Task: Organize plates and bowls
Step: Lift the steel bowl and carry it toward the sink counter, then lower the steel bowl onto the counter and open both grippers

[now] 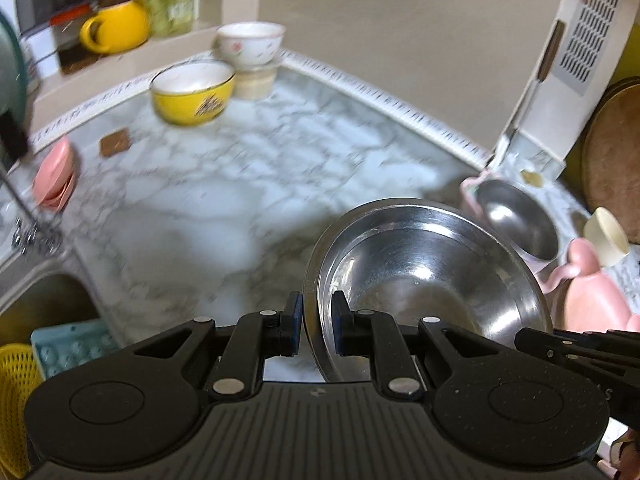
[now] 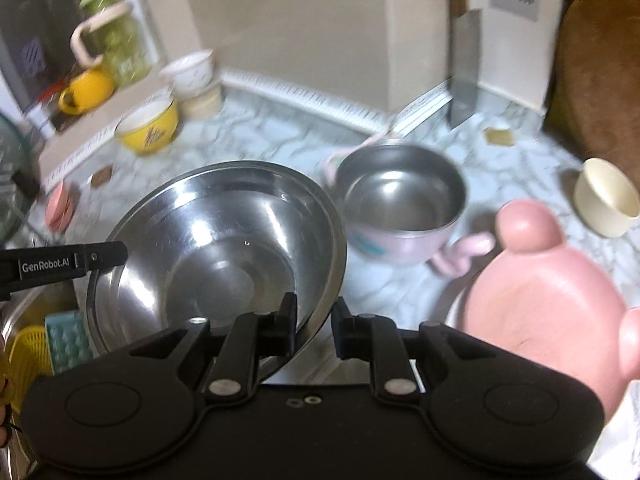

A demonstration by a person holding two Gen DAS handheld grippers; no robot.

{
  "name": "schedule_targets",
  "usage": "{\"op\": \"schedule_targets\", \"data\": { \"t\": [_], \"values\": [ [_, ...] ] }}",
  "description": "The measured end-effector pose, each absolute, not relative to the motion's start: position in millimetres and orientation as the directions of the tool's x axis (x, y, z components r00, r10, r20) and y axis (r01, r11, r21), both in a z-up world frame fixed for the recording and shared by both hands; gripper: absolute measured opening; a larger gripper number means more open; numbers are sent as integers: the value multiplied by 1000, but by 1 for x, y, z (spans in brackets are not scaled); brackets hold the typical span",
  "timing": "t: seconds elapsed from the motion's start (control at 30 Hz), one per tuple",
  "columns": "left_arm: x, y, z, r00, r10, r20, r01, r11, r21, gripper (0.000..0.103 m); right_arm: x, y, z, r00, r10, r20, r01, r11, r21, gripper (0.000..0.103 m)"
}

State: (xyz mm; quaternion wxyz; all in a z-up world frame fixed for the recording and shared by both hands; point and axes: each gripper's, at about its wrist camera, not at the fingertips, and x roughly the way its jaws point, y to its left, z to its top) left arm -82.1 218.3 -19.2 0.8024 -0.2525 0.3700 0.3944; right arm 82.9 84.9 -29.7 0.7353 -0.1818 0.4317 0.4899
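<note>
**Two tongs carry one big steel bowl**

The left tongs [image 1: 316, 324] pinch one side of the rim of the big steel bowl [image 1: 424, 276]. The right tongs [image 2: 314, 330] pinch the other side of the rim. Both are closed tight on the thin metal edge. The bowl hangs in the air over the marble worktop [image 1: 224, 184], tipped a little, and it is empty.

To do this step well, both hands should move together at the same speed, so the bowl does not twist out of the pinch. It should come down flat, with its bottom on the worktop first. There is bare space in the middle of the worktop. It should stay away from the smaller steel bowl with the pink outside [image 2: 400, 208] and the pink bear-shaped plate [image 2: 548, 304], which are just beside it. Let go only when the bowl sits still.

Some things are hard to see. The pictures are blurry. The bottom of the big bowl is hidden, so I cannot tell how high it is. The yellow bowl [image 1: 192, 94] and the white flower bowl [image 1: 251, 45] at the back are fuzzy. The pink thing [image 1: 54, 178] at the left edge could be plates, but I cannot be sure.
</note>
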Motion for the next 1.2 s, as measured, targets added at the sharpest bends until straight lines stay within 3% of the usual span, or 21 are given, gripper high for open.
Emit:
{"op": "schedule_targets", "data": {
  "t": [0.27, 0.73, 1.2],
  "values": [
    [-103, 214, -54, 376, 425, -824, -838, 536, -105, 15, 58, 94, -58, 115, 530, -840, -901, 412, 137, 19],
    [-116, 205, -66, 394, 430, -813, -826, 554, -107, 15, 50, 88, -76, 105, 503, -858, -905, 406, 127, 19],
    [-128, 198, -56, 414, 451, -791, -814, 572, -100, 15, 53, 78, -68, 103, 502, -859, -900, 415, 135, 33]
  ]
}}
